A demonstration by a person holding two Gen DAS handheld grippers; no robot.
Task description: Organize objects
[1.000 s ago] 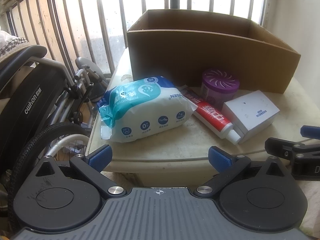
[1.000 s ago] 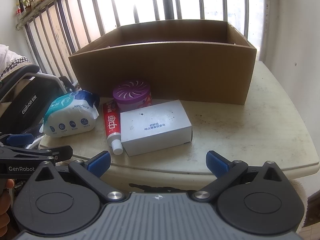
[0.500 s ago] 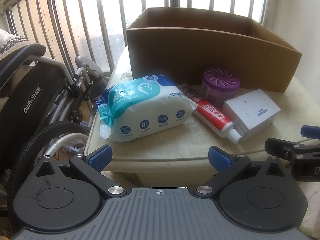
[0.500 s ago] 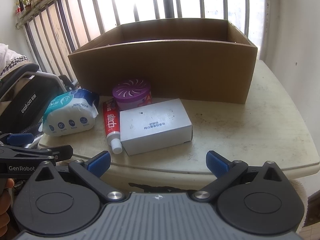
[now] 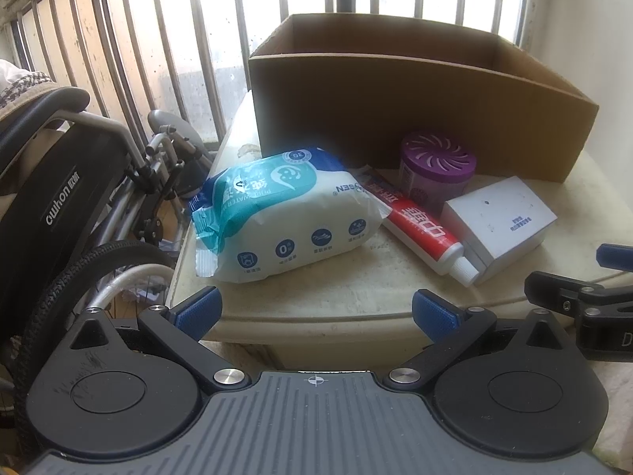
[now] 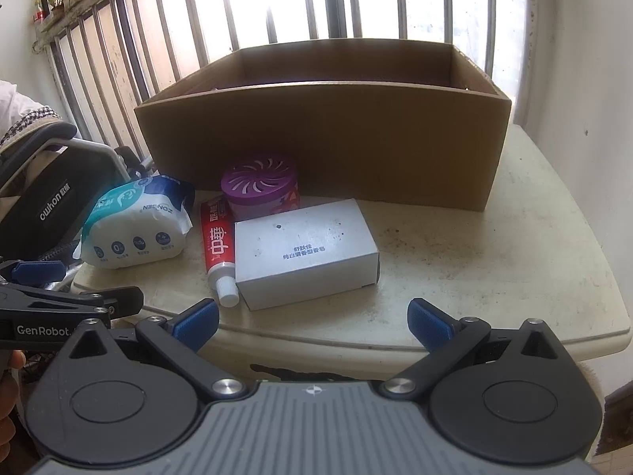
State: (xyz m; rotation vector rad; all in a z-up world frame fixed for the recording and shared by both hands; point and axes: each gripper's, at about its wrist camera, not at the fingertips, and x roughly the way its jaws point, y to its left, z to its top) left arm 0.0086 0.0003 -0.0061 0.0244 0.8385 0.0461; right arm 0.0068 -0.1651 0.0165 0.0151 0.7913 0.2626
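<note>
Brown corrugated cardboard box (image 6: 324,138), open-topped, across the upper middle of the right wrist view, on a cream, stained tabletop (image 6: 494,261); nothing visible inside from here. Lined up just before its front wall: white-and-teal soft plastic pack of wet wipes (image 5: 285,213) centre-left in the left wrist view, red toothpaste tube with white cap (image 5: 423,229) lying touching it, purple-lidded round air freshener tub (image 6: 259,186) behind the tube, white rectangular carton (image 6: 304,251) beside the cap.

Left gripper (image 5: 314,308) low in its frame, spread wide, holding nothing, short of the table's near edge and roughly facing the wipes. Right gripper (image 6: 312,318) likewise wide and empty, facing the carton.

Probably the reach for a first item, nothing yet packed. Best taken from the ends of the row: wipes across the short width with a firm squeeze, since soft film likely to sag; carton across its narrow sides, lifted straight up to spare the tube cap.

Lift needed above the box's front rim before moving in. Bare tabletop at the right of the right wrist view; black wheelchair (image 5: 59,198) close off the table's edge at the left of the left wrist view, little slack there
</note>
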